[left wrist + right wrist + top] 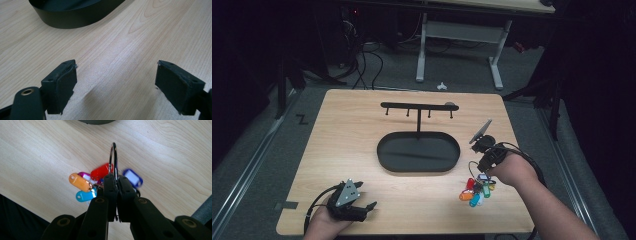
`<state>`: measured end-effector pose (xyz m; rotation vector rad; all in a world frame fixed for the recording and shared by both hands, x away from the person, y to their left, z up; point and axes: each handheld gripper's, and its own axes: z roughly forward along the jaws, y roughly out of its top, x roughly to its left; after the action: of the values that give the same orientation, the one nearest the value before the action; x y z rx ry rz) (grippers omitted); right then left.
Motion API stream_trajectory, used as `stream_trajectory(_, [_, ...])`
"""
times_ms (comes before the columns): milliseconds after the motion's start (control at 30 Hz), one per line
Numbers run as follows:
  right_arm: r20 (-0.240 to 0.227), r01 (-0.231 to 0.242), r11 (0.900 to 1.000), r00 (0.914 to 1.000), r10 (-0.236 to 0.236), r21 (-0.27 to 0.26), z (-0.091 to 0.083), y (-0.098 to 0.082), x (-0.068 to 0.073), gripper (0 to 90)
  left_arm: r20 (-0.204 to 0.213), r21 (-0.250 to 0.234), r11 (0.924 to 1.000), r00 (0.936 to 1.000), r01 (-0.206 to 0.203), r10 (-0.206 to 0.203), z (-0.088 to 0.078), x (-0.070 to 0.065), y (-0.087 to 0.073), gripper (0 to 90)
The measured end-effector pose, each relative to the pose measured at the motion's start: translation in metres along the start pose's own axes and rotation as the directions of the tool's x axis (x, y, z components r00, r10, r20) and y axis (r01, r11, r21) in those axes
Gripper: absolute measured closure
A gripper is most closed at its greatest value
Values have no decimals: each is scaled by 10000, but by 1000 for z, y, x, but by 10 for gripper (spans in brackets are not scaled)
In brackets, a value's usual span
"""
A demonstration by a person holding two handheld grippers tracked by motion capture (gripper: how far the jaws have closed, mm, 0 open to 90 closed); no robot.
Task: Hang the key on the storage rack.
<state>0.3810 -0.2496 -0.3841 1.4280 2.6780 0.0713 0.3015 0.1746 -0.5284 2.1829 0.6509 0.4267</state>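
1. Wooden bench seen from above, with a black oval tray sitting pretty much dead centre.
2. A black rack stands up from the 12 o'clock edge of the tray: one post, one crossbar, and four little pegs hanging down off the bar.
3. Left hand-held gripper is down at about 7 o'clock on the bench, near the front edge. It's got the grey three-cornered plate on top and a cable looping off behind it.
4. In the left gripper view its jaws stand wide apart with nothing between them, just bare wood grain. The tray's dark wall shows at the top of that view, well apart from the jaws.
5. Right hand-held gripper is at about 4 o'clock from the tray, just off its right end, with the person's forearm coming in from the lower right.
6. In the right gripper view the jaws are clamped tight on a metal ring, which sticks up edge-on past the tips.
7. A bunch of coloured key tags hangs off that ring: orange, red, light blue, a purple-ish one, and a blue one with a white label, which is a bit blurred.
8. From above, the tags sit bunched just under the right hand, at 5 o'clock from the tray. Can't tell if they're touching the wood or dangling just over it.
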Motion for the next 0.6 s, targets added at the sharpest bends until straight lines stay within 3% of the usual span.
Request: stream_trajectory(600, [265, 161, 9996, 9995, -155, -225, -50, -5, -7, 872, 10, 19, 10000, 10000, 8, -8, 0, -1, 0, 179])
